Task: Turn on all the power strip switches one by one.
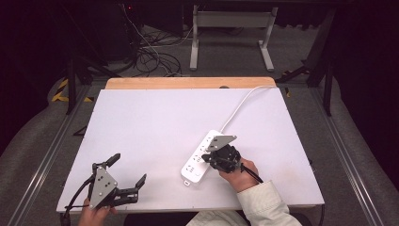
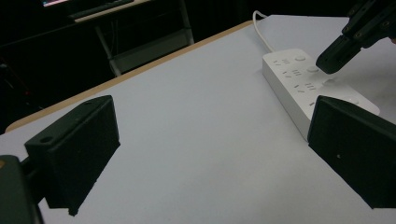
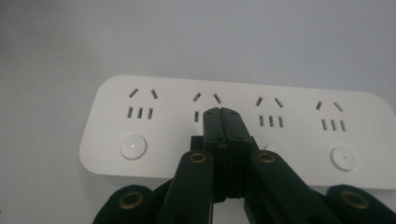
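White plastic power strip (image 1: pixel 200 157) with round buttons lies on the white table (image 1: pixel 155 127), right of centre, its cord (image 1: pixel 240 104) running to the far edge. Right gripper (image 3: pixel 221 115), jaws pressed together and empty, points down onto its second socket. Left gripper (image 1: pixel 128 168) hovers wide open, well apart at the near-left.

The right gripper (image 1: pixel 210 157) holds its jaws over the white power strip (image 1: pixel 200 158), while the left gripper (image 1: pixel 127 173) rests wide apart on the surface (image 1: pixel 155 122).

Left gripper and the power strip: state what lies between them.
Bare white table between the left gripper and the power strip, seen from the high view.
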Available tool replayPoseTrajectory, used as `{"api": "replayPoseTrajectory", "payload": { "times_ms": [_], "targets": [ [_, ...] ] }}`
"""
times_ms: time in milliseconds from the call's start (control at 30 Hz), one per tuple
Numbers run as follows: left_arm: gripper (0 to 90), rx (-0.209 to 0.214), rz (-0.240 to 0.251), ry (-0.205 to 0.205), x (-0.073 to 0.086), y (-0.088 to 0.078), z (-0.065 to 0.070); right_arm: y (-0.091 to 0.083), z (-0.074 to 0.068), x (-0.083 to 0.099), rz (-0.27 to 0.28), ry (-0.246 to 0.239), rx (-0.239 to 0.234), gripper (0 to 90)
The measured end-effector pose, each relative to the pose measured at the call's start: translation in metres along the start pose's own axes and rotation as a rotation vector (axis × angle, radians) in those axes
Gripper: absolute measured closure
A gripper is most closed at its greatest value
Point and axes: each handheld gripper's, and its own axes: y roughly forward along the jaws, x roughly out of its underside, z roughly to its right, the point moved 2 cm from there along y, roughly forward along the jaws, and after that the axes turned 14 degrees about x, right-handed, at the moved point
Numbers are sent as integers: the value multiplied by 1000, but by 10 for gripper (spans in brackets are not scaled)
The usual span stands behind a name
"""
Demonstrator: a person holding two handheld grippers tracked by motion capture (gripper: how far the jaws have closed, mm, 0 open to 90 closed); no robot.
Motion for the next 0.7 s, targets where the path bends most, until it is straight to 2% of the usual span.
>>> {"api": "replayPoseTrajectory", "payload": {
  "times_ms": [333,700],
  "targets": [
    [25,2,-1,0,0,0,0,4,-4,2,-27,-27,-20,900],
    [25,2,0,-2,0,0,1,4,-8,2,-29,-37,-12,900]
  ]
}}
